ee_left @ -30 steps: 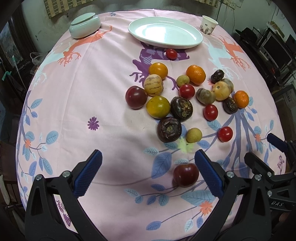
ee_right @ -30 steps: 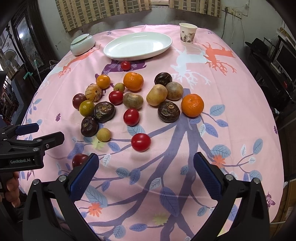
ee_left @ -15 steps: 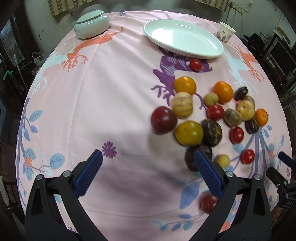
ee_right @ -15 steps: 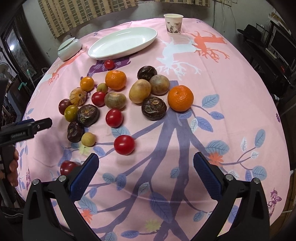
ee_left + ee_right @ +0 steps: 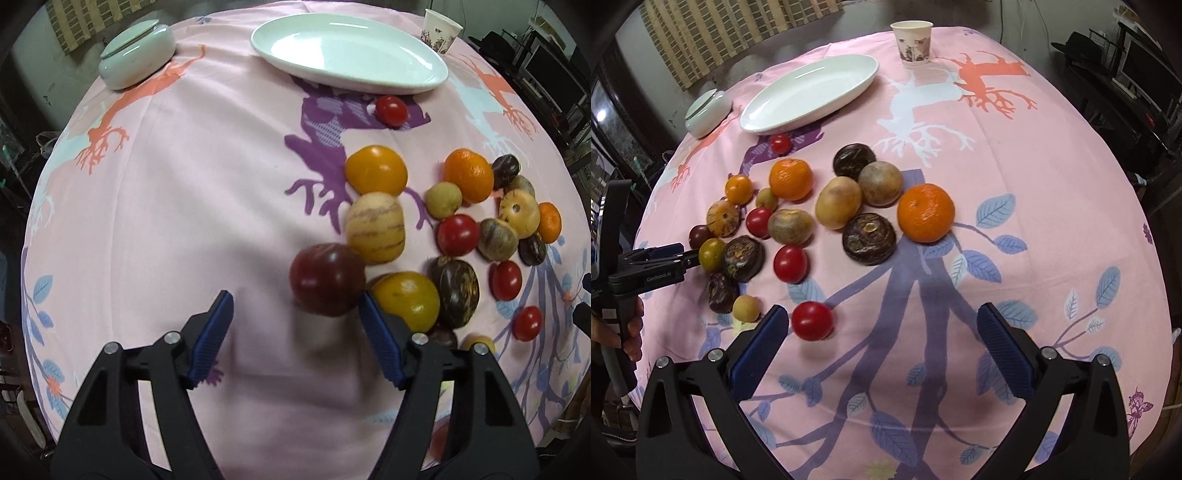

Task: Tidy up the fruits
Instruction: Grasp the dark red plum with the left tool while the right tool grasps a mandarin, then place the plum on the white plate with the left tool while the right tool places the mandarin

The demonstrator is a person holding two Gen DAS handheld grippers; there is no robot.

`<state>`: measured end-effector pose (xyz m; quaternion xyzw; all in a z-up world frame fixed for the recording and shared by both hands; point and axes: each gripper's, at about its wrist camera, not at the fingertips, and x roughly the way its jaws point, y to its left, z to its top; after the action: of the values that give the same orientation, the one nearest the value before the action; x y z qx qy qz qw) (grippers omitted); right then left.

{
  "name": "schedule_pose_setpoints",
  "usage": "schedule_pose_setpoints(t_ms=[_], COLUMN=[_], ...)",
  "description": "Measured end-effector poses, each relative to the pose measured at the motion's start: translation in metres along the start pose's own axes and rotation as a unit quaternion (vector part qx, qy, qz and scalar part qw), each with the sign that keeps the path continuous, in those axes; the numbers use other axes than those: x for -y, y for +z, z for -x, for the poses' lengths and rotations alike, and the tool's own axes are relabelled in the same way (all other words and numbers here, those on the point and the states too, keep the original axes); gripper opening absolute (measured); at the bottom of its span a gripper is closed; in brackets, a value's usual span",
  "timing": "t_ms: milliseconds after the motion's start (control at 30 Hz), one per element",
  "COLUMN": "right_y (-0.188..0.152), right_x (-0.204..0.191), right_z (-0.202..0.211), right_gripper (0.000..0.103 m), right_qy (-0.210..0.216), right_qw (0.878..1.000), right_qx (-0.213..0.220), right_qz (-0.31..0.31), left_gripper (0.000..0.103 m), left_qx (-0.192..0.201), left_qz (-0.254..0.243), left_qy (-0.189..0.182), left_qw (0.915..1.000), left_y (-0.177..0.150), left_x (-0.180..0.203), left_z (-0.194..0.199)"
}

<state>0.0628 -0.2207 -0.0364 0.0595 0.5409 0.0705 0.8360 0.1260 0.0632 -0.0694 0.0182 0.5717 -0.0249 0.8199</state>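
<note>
Left gripper (image 5: 295, 328) is held with jaws spread wide, nothing gripped. Dark red tomato (image 5: 328, 279) sits just ahead of the tips, nearer the right-hand finger; contact w/ that finger cannot be confirmed. Crowded on its far side: striped pale fruit (image 5: 376, 228) touching or nearly so, yellow-orange tomato (image 5: 406, 301) just beside the right-hand finger, dark brown fruit (image 5: 455, 293) behind that. Orange tomato (image 5: 376, 170) lies further up the cloth.

Right gripper (image 5: 879, 336) likewise spread wide and empty. Red cherry tomato (image 5: 812, 320) lies just beside its left-hand finger, apart from the main cluster. Large mandarin (image 5: 926, 213) and dark flat fruit (image 5: 869, 238) are well ahead.

White oval plate (image 5: 349, 51) is at the far side, nothing in it; a small red tomato (image 5: 391, 109) rests near its rim. Lidded white dish (image 5: 137, 54) far left, paper cup (image 5: 911, 42) far right.

Open room: pink tablecloth (image 5: 166, 184) is bare left of the cluster; in the right wrist view the right half is bare too. Cloth edge drops off close to both grippers.

Hard to make out: fruit under the left gripper's right-hand finger is partly hidden; a reddish item low by that arm is blurred and cut off.
</note>
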Motion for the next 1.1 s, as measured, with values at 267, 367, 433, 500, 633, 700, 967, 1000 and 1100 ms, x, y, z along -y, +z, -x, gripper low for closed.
schedule_pose_setpoints(t_ms=[267, 367, 433, 500, 633, 700, 967, 1000, 1100], right_y=[0.037, 0.049, 0.054, 0.057, 0.06, 0.063, 0.073, 0.078, 0.1], right_x=[0.015, 0.018, 0.022, 0.022, 0.023, 0.021, 0.014, 0.012, -0.003], right_z=[-0.015, -0.026, -0.03, -0.037, -0.058, -0.059, -0.028, -0.022, -0.007], right_gripper=[0.101, 0.084, 0.079, 0.076, 0.046, 0.043, 0.043, 0.043, 0.043], right_qy=[-0.039, -0.04, -0.04, -0.046, -0.035, -0.041, -0.011, -0.003, 0.024], right_qw=[0.999, 0.999, 0.999, 0.999, 0.999, 0.999, 1.0, 1.0, 0.999], right_qx=[0.028, 0.017, 0.015, 0.008, -0.021, -0.021, 0.006, 0.013, 0.042], right_qz=[-0.015, -0.011, -0.022, -0.022, -0.019, -0.014, -0.01, -0.007, 0.012], left_gripper=[0.041, 0.041, 0.041, 0.041, 0.041, 0.041, 0.04, 0.04, 0.04], left_qx=[0.015, 0.019, 0.019, 0.019, 0.021, 0.02, 0.036, 0.044, 0.065], left_qz=[0.017, 0.023, 0.026, 0.032, 0.035, 0.037, 0.054, 0.054, 0.062], left_qy=[-0.045, -0.051, -0.053, -0.055, -0.051, -0.049, -0.042, -0.043, -0.047], left_qw=[0.9987, 0.9982, 0.9981, 0.9978, 0.9978, 0.9979, 0.997, 0.9966, 0.9948], left_y=[0.009, 0.006, 0.004, 0.003, 0.002, 0.002, 0.004, 0.007, 0.021], left_x=[0.001, -0.002, -0.003, -0.005, -0.004, -0.003, -0.011, -0.012, -0.017], left_z=[-0.002, -0.002, -0.001, -0.002, -0.002, -0.001, 0.023, 0.029, 0.048])
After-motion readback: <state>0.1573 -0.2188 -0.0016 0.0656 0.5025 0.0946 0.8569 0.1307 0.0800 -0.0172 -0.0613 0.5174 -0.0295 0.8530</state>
